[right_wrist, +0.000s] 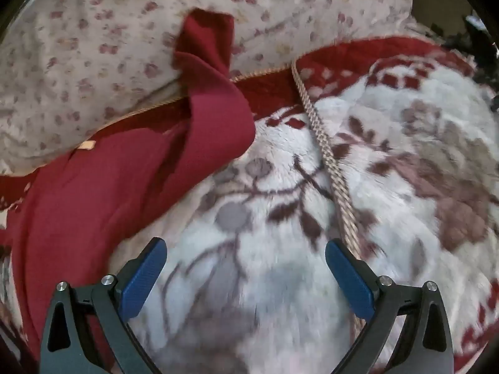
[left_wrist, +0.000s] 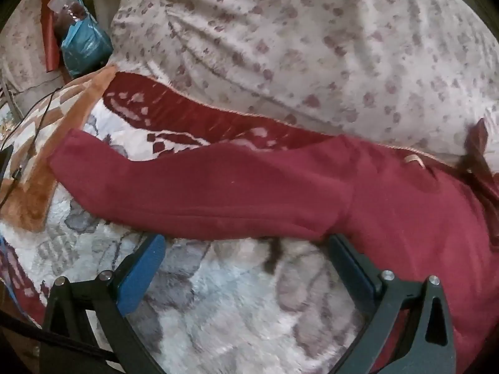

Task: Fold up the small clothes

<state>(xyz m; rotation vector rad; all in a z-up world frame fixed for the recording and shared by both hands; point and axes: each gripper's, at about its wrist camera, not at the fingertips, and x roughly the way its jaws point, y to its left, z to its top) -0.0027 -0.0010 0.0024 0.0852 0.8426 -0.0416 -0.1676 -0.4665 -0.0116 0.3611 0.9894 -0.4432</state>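
Observation:
A dark red small garment [left_wrist: 280, 187] lies on a fuzzy white blanket with a grey and maroon flower pattern [left_wrist: 224, 296]. One sleeve stretches out to the left in the left wrist view. My left gripper [left_wrist: 246, 243] is open and empty, its fingertips just below the sleeve's lower edge. In the right wrist view the garment [right_wrist: 93, 193] lies at the left, with its other sleeve [right_wrist: 212, 93] bent upward and twisted. My right gripper [right_wrist: 246, 249] is open and empty over bare blanket [right_wrist: 280, 280], to the right of the garment.
A cream bedcover with small pink flowers [left_wrist: 296, 46] is bunched behind the garment. A braided beige cord [right_wrist: 327, 155] runs down the blanket beside my right gripper's right finger. A blue bag [left_wrist: 84, 46], bottles and a black cable [left_wrist: 31, 118] sit at the far left.

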